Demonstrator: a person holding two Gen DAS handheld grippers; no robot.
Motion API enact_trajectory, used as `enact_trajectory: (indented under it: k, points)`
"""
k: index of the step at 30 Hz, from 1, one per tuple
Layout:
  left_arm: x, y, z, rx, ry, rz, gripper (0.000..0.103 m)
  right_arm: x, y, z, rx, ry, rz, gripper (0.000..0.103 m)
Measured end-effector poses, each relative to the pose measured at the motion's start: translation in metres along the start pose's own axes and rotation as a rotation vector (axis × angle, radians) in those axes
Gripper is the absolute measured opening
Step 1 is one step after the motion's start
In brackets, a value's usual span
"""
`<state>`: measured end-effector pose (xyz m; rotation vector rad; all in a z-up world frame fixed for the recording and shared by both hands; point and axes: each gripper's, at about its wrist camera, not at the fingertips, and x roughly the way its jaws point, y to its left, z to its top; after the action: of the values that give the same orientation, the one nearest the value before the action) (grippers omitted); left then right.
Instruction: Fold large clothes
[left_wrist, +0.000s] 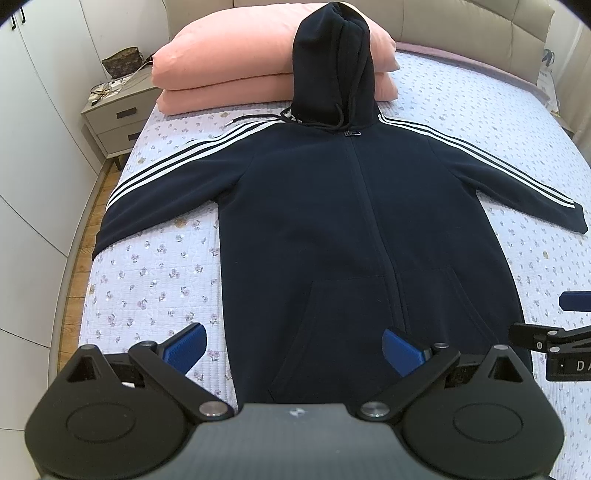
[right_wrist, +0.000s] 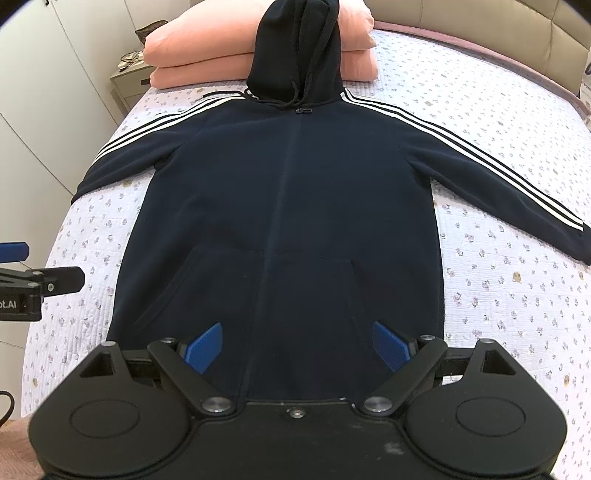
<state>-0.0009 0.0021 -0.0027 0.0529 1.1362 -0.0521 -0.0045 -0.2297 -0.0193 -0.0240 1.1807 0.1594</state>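
- Zip hoodie (left_wrist: 332, 221) lying flat on bed (left_wrist: 155, 280), sleeves spread for folding.
- Left tool (left_wrist: 293, 349), right tool (right_wrist: 295, 347) hovering at 6 o'clock hem, both gaping wide, gripping nothing.

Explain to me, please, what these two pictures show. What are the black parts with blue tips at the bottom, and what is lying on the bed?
Each picture comes from a small camera fixed on a hand-held gripper, looking forward along its two fingers. A person holds one gripper in each hand.

The left view shows the left gripper at the bottom: black arms with blue pads, spread wide open and holding nothing. The right view shows the right gripper, also open and empty. Each camera catches the other gripper at its edge.

On the flowered bed cover lies a dark zipped hoodie with white striped sleeves spread out flat. Its hood leans against two stacked pink pillows. A bedside table stands to the left.
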Motion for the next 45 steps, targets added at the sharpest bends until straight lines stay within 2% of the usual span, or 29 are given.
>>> enact_trajectory:
  k: [45]
  points:
    - [0.0008, 0.0016, -0.0008, -0.019, 0.009, 0.0, 0.103, -0.0001, 0.0004, -0.0002, -0.009, 0.003, 0.001, 0.103]
